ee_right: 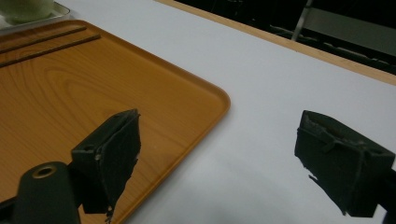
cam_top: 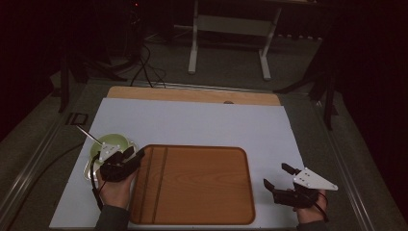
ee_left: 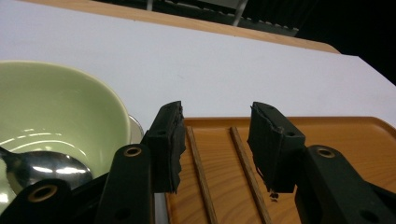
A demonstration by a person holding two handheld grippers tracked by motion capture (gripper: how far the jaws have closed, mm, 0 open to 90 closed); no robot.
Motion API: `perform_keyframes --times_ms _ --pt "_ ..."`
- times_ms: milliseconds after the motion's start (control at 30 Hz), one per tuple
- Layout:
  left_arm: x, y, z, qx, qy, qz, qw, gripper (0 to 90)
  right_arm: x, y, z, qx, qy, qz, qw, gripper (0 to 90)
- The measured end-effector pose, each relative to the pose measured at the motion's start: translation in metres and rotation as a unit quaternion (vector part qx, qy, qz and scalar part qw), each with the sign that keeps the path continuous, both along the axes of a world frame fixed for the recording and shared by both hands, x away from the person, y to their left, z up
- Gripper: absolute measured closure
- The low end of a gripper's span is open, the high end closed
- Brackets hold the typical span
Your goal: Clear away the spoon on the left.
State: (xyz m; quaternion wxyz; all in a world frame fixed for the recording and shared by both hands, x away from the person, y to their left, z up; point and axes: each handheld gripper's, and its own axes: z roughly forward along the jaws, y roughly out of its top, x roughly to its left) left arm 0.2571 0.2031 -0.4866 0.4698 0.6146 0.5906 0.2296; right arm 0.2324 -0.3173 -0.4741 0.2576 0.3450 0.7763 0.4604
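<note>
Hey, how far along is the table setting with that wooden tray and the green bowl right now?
Done: two dark wooden chopsticks lie side by side at the left end of the orange-brown wooden tray. In hand: nothing; the left gripper hangs open above the chopsticks, and the right gripper is open over the white table sheet. Probably left: the pale green ceramic bowl with its metal spoon sits beside the tray, not on it.

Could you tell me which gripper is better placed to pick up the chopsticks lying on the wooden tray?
The left gripper: its open jaws hang right over the chopsticks at the tray's left edge. The right gripper sits off the tray's far side.
</note>
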Motion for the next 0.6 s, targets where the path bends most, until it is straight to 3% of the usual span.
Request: perform_keyframes --times_ms 600 --pt "-0.004 0.01 0.013 -0.008 -0.018 0.006 0.9998 55.5 0.0 0.0 0.0 0.0 0.001 0.001 1.0 14.1"
